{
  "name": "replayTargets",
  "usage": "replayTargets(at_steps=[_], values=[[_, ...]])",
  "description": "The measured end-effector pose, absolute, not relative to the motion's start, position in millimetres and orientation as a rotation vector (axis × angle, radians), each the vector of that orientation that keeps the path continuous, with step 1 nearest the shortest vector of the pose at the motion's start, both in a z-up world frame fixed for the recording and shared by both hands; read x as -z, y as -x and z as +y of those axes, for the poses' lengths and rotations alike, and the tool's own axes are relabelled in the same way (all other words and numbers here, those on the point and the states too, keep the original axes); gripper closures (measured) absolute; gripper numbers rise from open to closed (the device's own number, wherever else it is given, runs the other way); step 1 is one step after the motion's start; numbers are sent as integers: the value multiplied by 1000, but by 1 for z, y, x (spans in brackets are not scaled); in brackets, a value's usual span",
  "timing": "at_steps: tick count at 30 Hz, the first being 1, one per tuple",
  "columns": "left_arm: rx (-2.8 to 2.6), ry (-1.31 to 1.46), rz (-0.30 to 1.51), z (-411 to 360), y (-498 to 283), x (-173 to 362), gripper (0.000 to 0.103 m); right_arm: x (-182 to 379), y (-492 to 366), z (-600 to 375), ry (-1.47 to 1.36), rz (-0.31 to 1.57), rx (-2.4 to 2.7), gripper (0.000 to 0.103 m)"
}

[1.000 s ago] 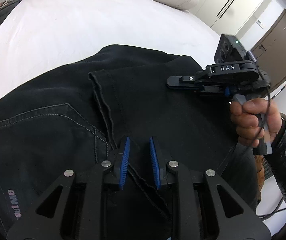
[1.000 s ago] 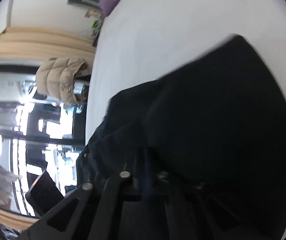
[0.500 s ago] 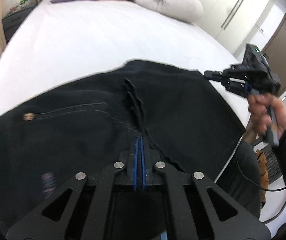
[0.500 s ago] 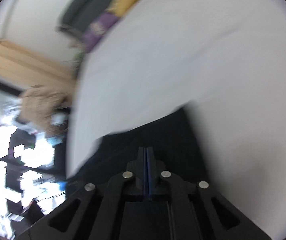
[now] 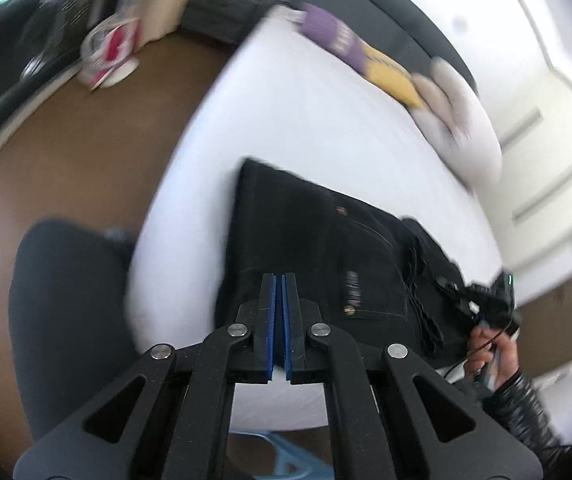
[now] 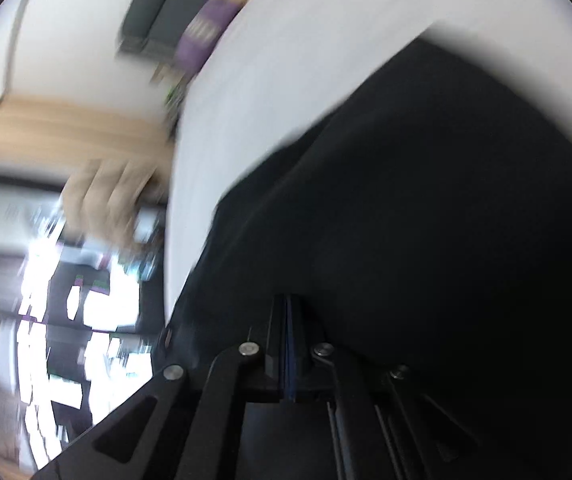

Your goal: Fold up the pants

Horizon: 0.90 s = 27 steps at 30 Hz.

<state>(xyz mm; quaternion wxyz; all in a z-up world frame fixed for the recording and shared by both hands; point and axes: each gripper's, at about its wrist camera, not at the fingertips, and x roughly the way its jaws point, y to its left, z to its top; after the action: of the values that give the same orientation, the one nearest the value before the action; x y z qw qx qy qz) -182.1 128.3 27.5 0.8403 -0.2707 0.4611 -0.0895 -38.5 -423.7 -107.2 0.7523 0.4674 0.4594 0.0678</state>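
The black pants (image 5: pixel 326 248) lie folded in a compact stack on the white bed (image 5: pixel 294 120), near its front edge. My left gripper (image 5: pixel 278 280) is shut and empty, held back above the near left edge of the stack. In the left wrist view the right gripper (image 5: pixel 452 288) sits at the stack's right end, held by a hand. In the blurred right wrist view my right gripper (image 6: pixel 287 300) is shut, close over the black pants (image 6: pixel 426 220); whether it pinches cloth I cannot tell.
Purple (image 5: pixel 328 32) and yellow (image 5: pixel 390 74) pillows and a white duvet (image 5: pixel 462 120) lie at the bed's head. Brown floor (image 5: pixel 65 152) lies to the left, with a red and white object (image 5: pixel 111 52). White wardrobe doors (image 5: pixel 546 100) stand on the right.
My left gripper closed, then pulled back and swung left off the pants. My right gripper closed and swung back over the pants' right end. Both views are motion-blurred.
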Motion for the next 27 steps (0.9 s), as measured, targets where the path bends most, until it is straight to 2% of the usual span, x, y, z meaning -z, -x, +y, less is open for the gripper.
replayTargets(at_steps=[3,6,8,10,15,16,18,19,20,23,27], values=[[186,767,989,153,196,-14,102,92,52,-438,-1042,953,-25,99],[199,862,1042,156,202,3,101,72,59,-405,-1039,889,-184,98],[201,923,1077,155,207,12,101,67,60,-374,-1006,883,-263,91],[196,976,1109,156,211,22,100,68,61,-350,-1000,891,-330,69],[197,1083,1144,149,212,50,100,79,55,-326,-1006,940,-391,66],[198,1099,1149,145,209,55,97,81,52,-323,-1021,943,-396,66],[198,1125,1160,123,201,68,84,84,59,-326,-1037,945,-414,66],[193,1151,1163,124,204,71,65,84,57,-324,-1038,946,-417,66],[187,1181,1158,124,205,76,40,84,52,-319,-1039,947,-415,66],[163,1297,1080,131,210,81,33,83,51,-310,-1051,938,-411,66],[160,1357,1049,131,208,90,33,88,57,-314,-1057,940,-403,66]])
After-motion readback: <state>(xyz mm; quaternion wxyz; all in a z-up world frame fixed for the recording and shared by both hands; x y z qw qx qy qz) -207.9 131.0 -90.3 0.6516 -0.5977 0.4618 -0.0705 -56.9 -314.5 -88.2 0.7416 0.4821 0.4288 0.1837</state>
